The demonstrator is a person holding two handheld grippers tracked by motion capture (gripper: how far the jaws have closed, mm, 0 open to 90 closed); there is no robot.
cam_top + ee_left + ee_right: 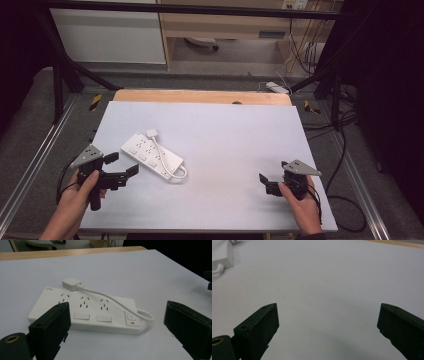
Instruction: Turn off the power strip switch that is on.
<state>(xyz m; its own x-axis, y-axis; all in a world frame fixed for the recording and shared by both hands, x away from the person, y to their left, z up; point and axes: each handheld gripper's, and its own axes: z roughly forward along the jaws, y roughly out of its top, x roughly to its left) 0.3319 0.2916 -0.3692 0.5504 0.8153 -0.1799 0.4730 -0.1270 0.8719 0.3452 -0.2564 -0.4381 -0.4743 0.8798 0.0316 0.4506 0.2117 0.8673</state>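
**Left gripper open, just short of the power strip**

Left gripper (pixel 123 165) held at the tabletop's near-left edge, jaws spread wide and empty, aimed forward and to the right. Just beyond its tips, not touching: a white power strip (pixel 152 154), lying flat on the pale tabletop (pixel 235 135). Long axis set diagonally, far end up-left, near end down-right, so roughly crosswise to the line of the gripper. In the left gripper view, the strip (pixel 85 313) framed between the two black jaws, its long side facing the camera, sockets up, switch with a red mark (pixel 131 319) at the right-hand end. White cord (pixel 112 298) looped out of that switch end and laid back across the top of the strip, ending in a square white plug (pixel 71 284) resting at the far edge of the casing.

Right gripper (pixel 266 183) at the near-right, likewise wide open and holding nothing, well apart from the strip; in its own view, bare tabletop between the jaws and just a corner of the strip (pixel 222 253) at top left.

Left hand (pixel 82 192) clearly the nearer one. Probably a short push forward to bring the jaws astride the strip across its narrow width, with the loose cord on top liable to be caught in the pinch.

No containers on the tabletop.
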